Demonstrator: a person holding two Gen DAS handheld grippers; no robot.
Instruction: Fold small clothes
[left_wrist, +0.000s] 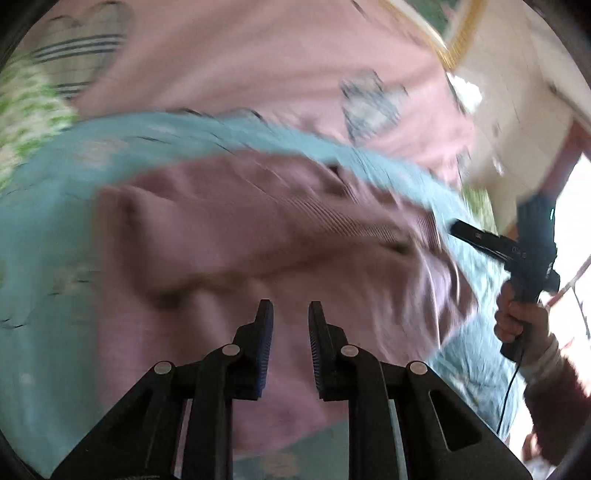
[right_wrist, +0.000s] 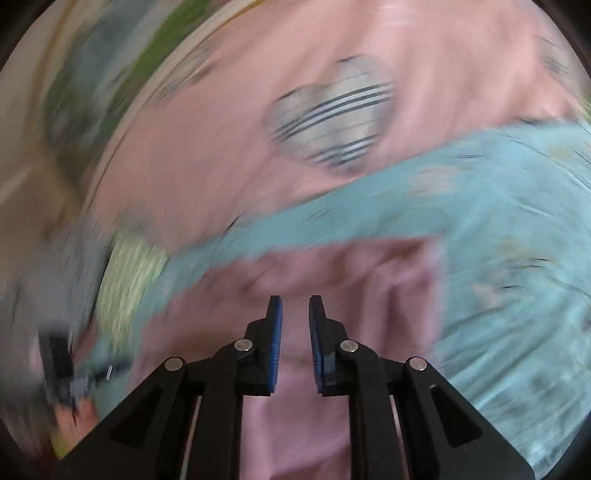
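Observation:
A small mauve-pink garment (left_wrist: 258, 236) lies crumpled on a light blue cloth (left_wrist: 44, 280), with a ribbed band across its upper part. My left gripper (left_wrist: 291, 306) hovers just above it, jaws a little apart and empty. The right gripper (left_wrist: 480, 236) shows at the right edge of the left wrist view, held by a hand, its jaws too blurred to read there. In the right wrist view the right gripper (right_wrist: 295, 301) is over the same garment (right_wrist: 332, 280), jaws slightly apart and empty. Both views are motion-blurred.
A pink bedsheet (left_wrist: 258, 55) with grey striped hearts (right_wrist: 332, 114) lies beyond the blue cloth (right_wrist: 517, 258). A green-and-white patterned cloth (left_wrist: 26, 110) sits at the left. A cream floor or wall (left_wrist: 517, 110) shows past the bed's edge at the right.

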